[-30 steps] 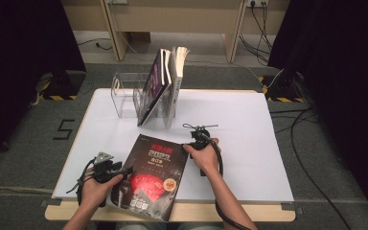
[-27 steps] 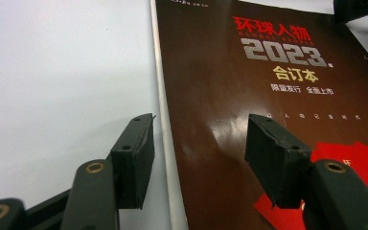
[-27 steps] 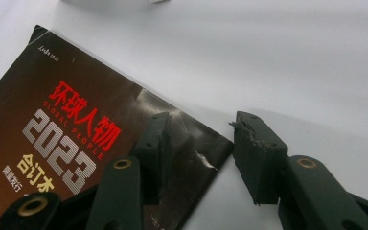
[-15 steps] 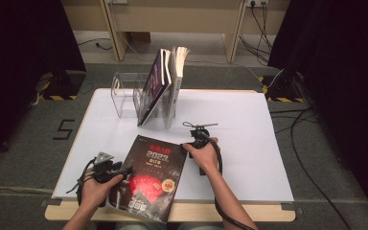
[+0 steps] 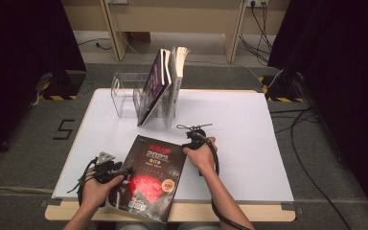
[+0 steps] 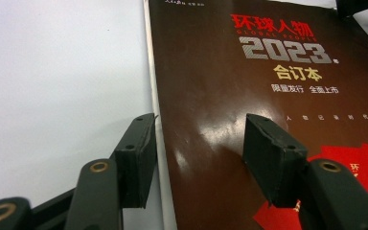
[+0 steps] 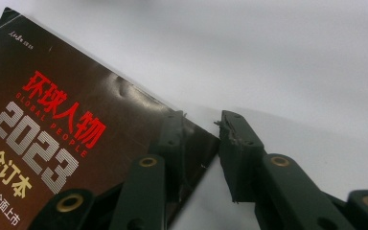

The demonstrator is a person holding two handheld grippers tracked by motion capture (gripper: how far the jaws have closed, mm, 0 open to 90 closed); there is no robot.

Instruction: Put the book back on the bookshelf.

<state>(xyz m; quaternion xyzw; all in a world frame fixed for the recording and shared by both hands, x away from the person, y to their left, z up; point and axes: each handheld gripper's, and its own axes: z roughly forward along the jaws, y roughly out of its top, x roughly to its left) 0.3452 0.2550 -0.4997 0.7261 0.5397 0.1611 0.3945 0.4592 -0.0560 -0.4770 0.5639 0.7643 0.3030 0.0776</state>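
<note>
— High view: where does the dark glossy magazine with red and silver lettering (image 5: 152,181) lie?
— Flat on the white table (image 5: 249,139), at its near edge, between both grippers.
— The left gripper (image 6: 199,143)?
— Spread apart, straddling the magazine's left edge, one jaw on the table, one over the cover.
— The right gripper (image 7: 201,143)?
— Jaws have just been closing astride the magazine's corner; pads not yet pressing.

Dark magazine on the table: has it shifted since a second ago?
No. In the high view the magazine lies at the same slant, its near corner over the table's front edge, far corner just short of the clear rack.
</note>
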